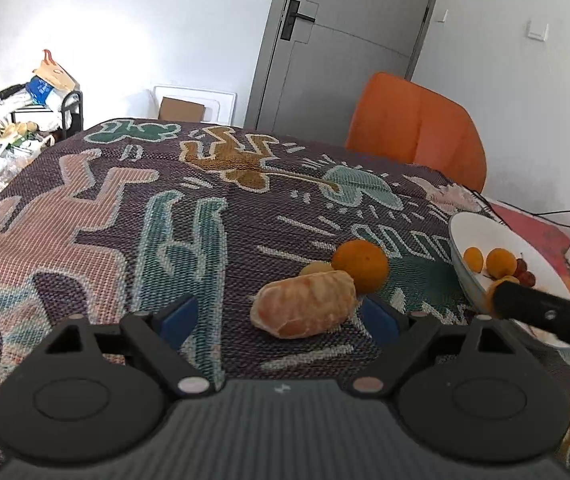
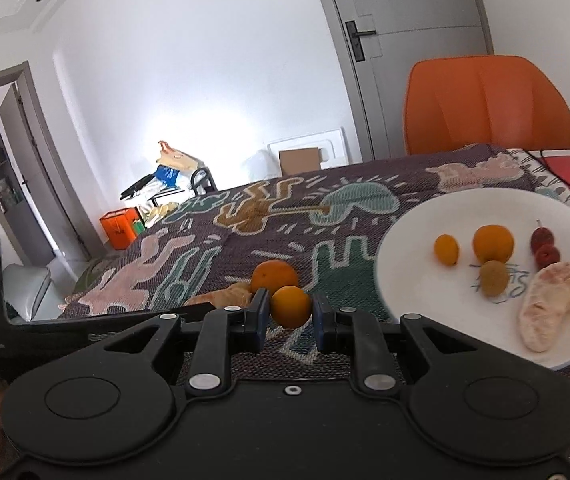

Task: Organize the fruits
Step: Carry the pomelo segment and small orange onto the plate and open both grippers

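Left wrist view first: the table is covered by a woven blanket (image 1: 85, 216) in dark purple with big cartoon figures in pink, teal and mustard. The left gripper (image 1: 281, 320) has its blue-padded fingers spread wide, and a peeled orange (image 1: 305, 306) lies on the cloth between them, not touched by either pad as far as I can see. Just behind it sits a whole orange (image 1: 361, 266), with a smaller yellowish fruit (image 1: 317, 269) tucked against it. Off to the right is a white plate (image 1: 469, 240) with a few fruits on it, and a black arm of the other gripper cuts across its near rim. Room-wise: white walls, a grey door (image 1: 349, 40), an orange chair (image 1: 417, 128) pushed up to the far edge of the table, and a pile of bags and boxes in the left corner.

Right wrist view: the right gripper (image 2: 289, 312) is clamped on a small orange fruit (image 2: 291, 306), a pad pressing on each side, above the blanket. The whole orange and the peeled one are just behind it. The plate, to the right on the cloth, holds two small orange fruits, a brownish kiwi (image 2: 493, 278), two red cherries (image 2: 545, 246) and a pale peeled piece (image 2: 553, 304). An open doorway shows on the far left.
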`<state>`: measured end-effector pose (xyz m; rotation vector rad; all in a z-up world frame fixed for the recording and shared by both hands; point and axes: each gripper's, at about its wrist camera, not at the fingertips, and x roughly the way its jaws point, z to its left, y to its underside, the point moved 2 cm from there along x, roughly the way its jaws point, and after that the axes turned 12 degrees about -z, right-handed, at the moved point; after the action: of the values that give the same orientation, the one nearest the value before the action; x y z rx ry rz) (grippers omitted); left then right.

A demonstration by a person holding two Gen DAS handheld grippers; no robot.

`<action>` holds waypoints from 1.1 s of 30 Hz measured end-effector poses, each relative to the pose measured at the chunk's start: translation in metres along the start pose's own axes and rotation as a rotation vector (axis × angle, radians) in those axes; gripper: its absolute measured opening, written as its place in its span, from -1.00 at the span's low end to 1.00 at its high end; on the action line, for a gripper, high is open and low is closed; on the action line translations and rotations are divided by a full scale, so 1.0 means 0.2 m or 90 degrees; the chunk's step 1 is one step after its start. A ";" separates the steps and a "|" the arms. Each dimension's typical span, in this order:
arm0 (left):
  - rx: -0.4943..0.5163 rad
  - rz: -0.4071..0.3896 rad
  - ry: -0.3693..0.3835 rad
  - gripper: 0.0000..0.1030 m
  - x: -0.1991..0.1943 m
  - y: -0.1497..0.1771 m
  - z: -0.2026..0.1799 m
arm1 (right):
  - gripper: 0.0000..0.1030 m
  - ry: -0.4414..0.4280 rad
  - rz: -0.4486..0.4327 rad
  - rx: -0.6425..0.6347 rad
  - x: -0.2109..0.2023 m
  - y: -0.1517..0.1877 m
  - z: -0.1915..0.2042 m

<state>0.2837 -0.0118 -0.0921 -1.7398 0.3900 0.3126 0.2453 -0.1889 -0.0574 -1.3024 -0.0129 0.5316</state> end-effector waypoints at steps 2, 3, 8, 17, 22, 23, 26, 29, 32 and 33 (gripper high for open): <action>0.005 -0.002 -0.009 0.70 0.01 0.00 -0.02 | -0.59 0.001 -0.006 0.001 -0.02 -0.01 -0.01; 0.007 -0.003 -0.013 0.70 0.02 0.00 -0.04 | -0.59 0.003 -0.009 0.001 -0.03 -0.02 -0.03; 0.031 0.003 -0.029 0.70 0.07 0.02 -0.09 | -0.59 0.020 -0.023 0.008 -0.08 -0.04 -0.09; 0.084 0.022 -0.075 0.66 0.15 0.06 -0.17 | -0.59 0.052 -0.029 0.037 -0.13 -0.01 -0.22; 0.094 0.012 -0.101 0.46 0.16 0.07 -0.18 | -0.59 0.074 -0.033 0.052 -0.16 0.00 -0.29; 0.093 0.009 -0.099 0.32 0.16 0.07 -0.18 | -0.59 0.077 -0.033 0.053 -0.16 0.00 -0.30; 0.084 0.005 -0.096 0.16 0.15 0.05 -0.17 | -0.59 0.084 -0.034 0.056 -0.17 0.01 -0.33; 0.066 0.003 -0.084 0.13 0.13 0.03 -0.15 | -0.59 0.088 -0.036 0.060 -0.18 0.01 -0.35; 0.063 -0.012 -0.073 0.12 0.08 0.01 -0.15 | -0.59 0.094 -0.038 0.064 -0.19 0.01 -0.36; 0.065 -0.017 -0.067 0.12 0.06 0.00 -0.16 | -0.59 0.097 -0.038 0.066 -0.19 0.02 -0.37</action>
<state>0.2946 -0.0441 -0.0905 -1.6201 0.3022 0.3574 0.2330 -0.2699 -0.0710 -1.2334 0.1000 0.3764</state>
